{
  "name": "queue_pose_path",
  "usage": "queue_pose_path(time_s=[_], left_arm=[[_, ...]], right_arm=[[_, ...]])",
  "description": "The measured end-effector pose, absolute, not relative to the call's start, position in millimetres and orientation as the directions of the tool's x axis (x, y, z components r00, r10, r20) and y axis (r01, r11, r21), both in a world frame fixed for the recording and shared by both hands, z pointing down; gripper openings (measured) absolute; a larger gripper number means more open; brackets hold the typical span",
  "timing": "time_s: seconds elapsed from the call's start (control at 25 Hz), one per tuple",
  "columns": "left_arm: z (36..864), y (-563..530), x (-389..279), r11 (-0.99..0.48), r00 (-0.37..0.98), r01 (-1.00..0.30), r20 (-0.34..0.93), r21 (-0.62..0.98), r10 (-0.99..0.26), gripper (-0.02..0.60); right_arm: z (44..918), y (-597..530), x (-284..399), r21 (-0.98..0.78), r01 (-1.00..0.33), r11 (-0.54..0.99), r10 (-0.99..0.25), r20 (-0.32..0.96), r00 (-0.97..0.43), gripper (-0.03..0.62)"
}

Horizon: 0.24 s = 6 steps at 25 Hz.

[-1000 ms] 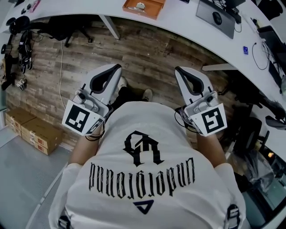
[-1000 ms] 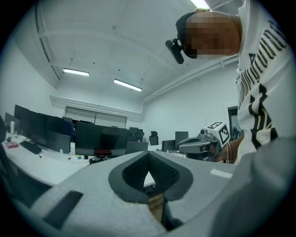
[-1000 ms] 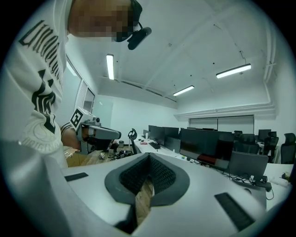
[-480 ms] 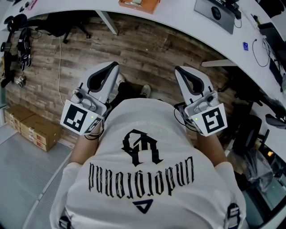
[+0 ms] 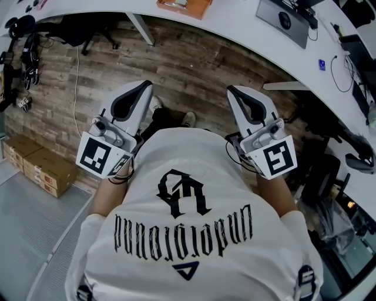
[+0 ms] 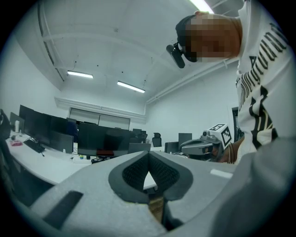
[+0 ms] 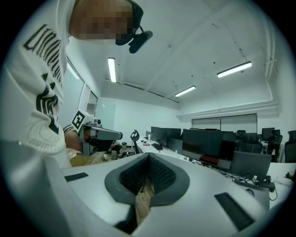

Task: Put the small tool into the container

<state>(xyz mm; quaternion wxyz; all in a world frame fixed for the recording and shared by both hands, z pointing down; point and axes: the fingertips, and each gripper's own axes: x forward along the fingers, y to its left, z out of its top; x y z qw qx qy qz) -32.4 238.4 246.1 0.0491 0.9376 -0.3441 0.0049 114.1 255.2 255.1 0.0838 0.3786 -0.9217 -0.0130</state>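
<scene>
Grippers idle at waist: left gripper (image 5: 143, 87) and right gripper (image 5: 234, 92) both pressed together, empty, likely parked because the orange tray (image 5: 183, 7) on the desk (image 5: 235, 29) sits well apart.

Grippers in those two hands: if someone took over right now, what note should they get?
Left gripper: jaws shut, nothing between them.
Right gripper: the same.
Both are held close to the person's chest, above the wooden floor and well short of the desk.
An orange tray, possibly the container, sits on the desk ahead. The small tool cannot be made out.
Done: nothing that shows.
Left: find the tool, grasp it, put it in the container.
</scene>
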Motion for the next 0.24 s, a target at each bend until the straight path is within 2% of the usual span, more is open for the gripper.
queue_pose_path(time_s=[0.24], left_arm=[[247.2,231.0,-38.6,-0.756,0.761,-0.648,0.039,0.093,-0.647,0.012]], right_arm=[[254.8,245.6,107.2,0.084,-0.695,0.714,-0.699,0.142,-0.701,0.014]])
